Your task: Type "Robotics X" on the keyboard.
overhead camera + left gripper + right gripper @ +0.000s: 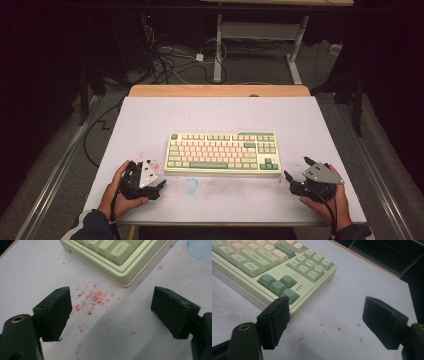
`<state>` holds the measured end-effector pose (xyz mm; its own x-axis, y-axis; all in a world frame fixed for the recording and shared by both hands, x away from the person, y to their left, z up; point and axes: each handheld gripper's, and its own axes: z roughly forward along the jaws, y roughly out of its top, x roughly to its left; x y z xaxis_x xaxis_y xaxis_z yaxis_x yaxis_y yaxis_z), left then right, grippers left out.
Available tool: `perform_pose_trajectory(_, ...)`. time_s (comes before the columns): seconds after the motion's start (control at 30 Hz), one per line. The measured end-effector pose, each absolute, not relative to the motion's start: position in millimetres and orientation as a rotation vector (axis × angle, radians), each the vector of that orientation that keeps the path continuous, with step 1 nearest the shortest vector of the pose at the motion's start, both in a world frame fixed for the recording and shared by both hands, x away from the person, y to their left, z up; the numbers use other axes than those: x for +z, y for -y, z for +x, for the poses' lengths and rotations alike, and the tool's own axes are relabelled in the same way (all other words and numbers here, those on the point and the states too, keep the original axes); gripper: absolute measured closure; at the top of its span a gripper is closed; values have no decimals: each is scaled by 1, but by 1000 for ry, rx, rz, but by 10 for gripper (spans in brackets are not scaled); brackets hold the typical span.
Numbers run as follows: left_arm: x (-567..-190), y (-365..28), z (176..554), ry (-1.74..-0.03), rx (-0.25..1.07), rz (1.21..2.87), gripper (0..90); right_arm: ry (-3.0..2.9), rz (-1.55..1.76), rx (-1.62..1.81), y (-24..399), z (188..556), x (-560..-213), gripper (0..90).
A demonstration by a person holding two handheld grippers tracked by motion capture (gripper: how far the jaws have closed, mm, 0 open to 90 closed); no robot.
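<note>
Keyboard: a pale green and cream keyboard lies flat near the middle of the white table, between both grippers.
Left gripper: the left gripper rests by the keyboard's near-left corner, jaws spread wide, holding nothing.
Right gripper: the right gripper sits just off the near-right corner, jaws apart and empty.
Surface: red specks and a blue smudge mark the tabletop.
</note>
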<state>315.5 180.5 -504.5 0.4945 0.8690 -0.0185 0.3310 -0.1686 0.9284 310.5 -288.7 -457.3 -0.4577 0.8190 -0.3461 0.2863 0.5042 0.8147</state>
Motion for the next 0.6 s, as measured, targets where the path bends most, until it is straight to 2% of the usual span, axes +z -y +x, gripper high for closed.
perform_pose_trajectory(0.6, -504, -180, 320, -1030, 672, 1740, 156, -2004, 894, 888, 288, 310, -459, 230)
